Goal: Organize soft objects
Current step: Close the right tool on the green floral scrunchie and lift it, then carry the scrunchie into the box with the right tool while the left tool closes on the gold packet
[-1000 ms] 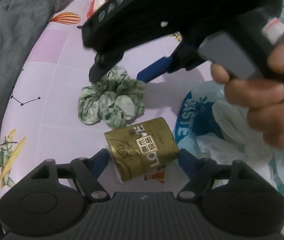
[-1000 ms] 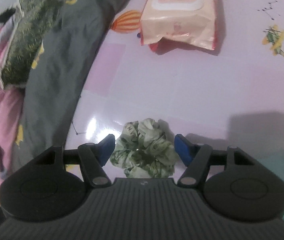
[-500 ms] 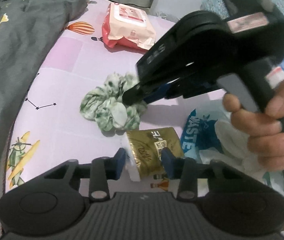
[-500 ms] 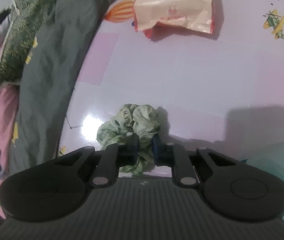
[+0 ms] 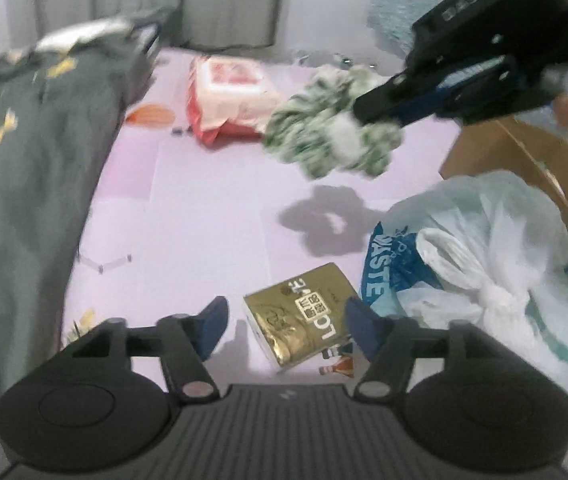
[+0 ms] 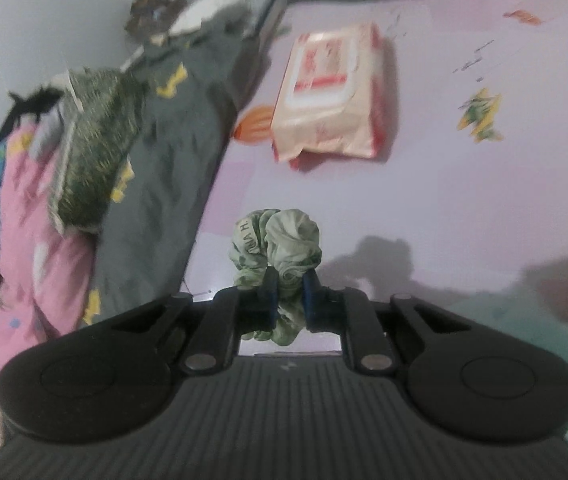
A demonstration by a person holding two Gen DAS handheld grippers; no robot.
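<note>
A green-and-white scrunchie (image 5: 324, 140) hangs in the air above the pink mat (image 5: 204, 208), casting a shadow below. My right gripper (image 6: 289, 292) is shut on the scrunchie (image 6: 276, 240), with its blue pads pinching the fabric; the left wrist view shows this gripper (image 5: 368, 114) coming in from the upper right. A gold tissue pack (image 5: 304, 316) lies on the mat between the fingers of my left gripper (image 5: 287, 322). The left jaws are opening, and the pads stand clear of the pack on both sides.
A pink wipes pack (image 5: 232, 92) (image 6: 332, 92) lies at the far side of the mat. A white plastic bag (image 5: 484, 264) sits in a cardboard box (image 5: 524, 152) at the right. A grey quilt (image 5: 24, 160) (image 6: 172, 160) piles along the left.
The right gripper closed on the scrunchie and lifted it off the mat, up and to the right. The left gripper squeezed in around the gold pack, then spread again and rose a little.
</note>
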